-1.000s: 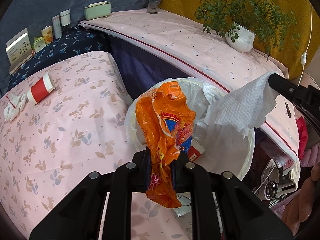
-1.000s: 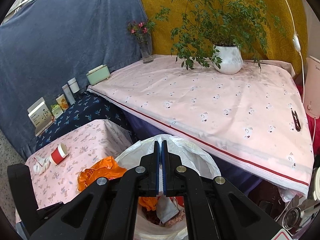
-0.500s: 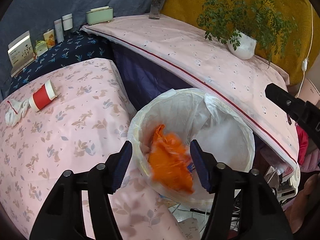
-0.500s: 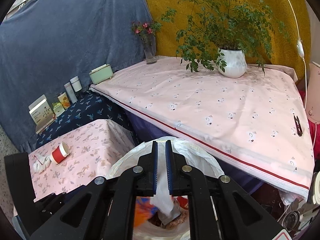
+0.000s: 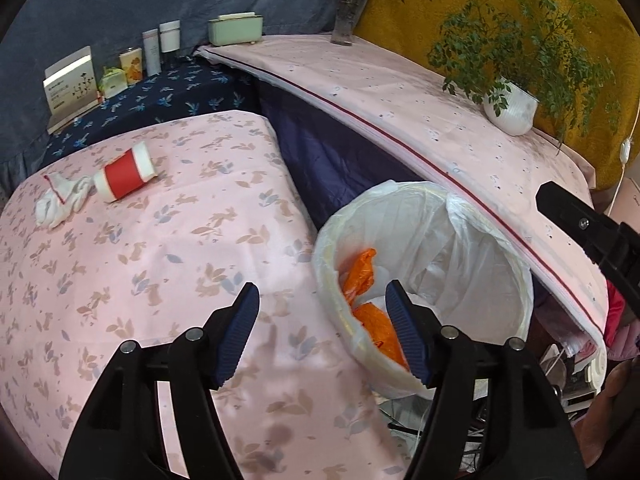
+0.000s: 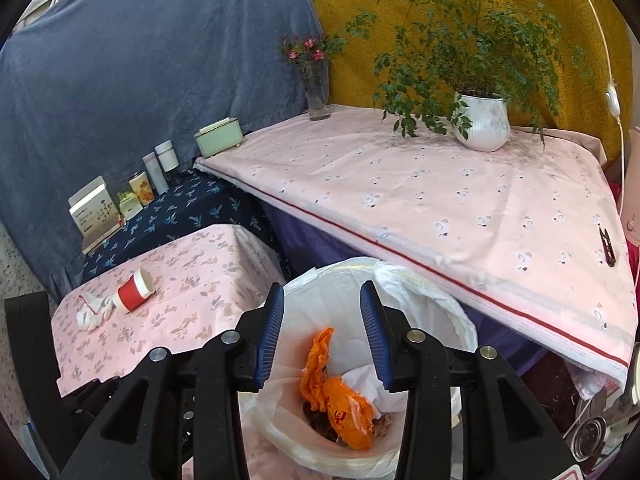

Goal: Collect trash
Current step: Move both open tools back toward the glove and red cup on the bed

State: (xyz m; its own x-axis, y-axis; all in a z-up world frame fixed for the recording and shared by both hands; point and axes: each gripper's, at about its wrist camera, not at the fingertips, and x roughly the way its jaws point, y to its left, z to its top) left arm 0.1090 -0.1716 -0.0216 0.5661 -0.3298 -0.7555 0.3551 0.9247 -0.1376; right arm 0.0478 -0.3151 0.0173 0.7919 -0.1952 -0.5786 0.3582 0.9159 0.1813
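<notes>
A white-lined trash bin (image 5: 516, 280) stands between two cloth-covered tables; it also shows in the right wrist view (image 6: 464, 320). An orange wrapper (image 6: 340, 400) and white paper towel (image 6: 368, 380) lie inside it. The wrapper also shows in the left wrist view (image 5: 360, 276). My left gripper (image 5: 322, 332) is open and empty over the bin's left rim. My right gripper (image 6: 322, 332) is open and empty above the bin. A red-and-white paper cup (image 5: 124, 172) lies on its side beside a crumpled white tissue (image 5: 60, 200) on the floral table (image 5: 160, 264).
A higher pink table (image 6: 440, 200) holds a potted plant (image 6: 480, 120), a flower vase (image 6: 318, 92) and small scissors (image 6: 606, 242). Boxes and bottles (image 5: 132, 60) line the dark blue shelf. Clutter lies on the floor at the right (image 5: 576, 372).
My left gripper opened and dropped the orange wrapper into the bin. My right gripper opened and dropped the paper towel into it. The left gripper has shifted left.
</notes>
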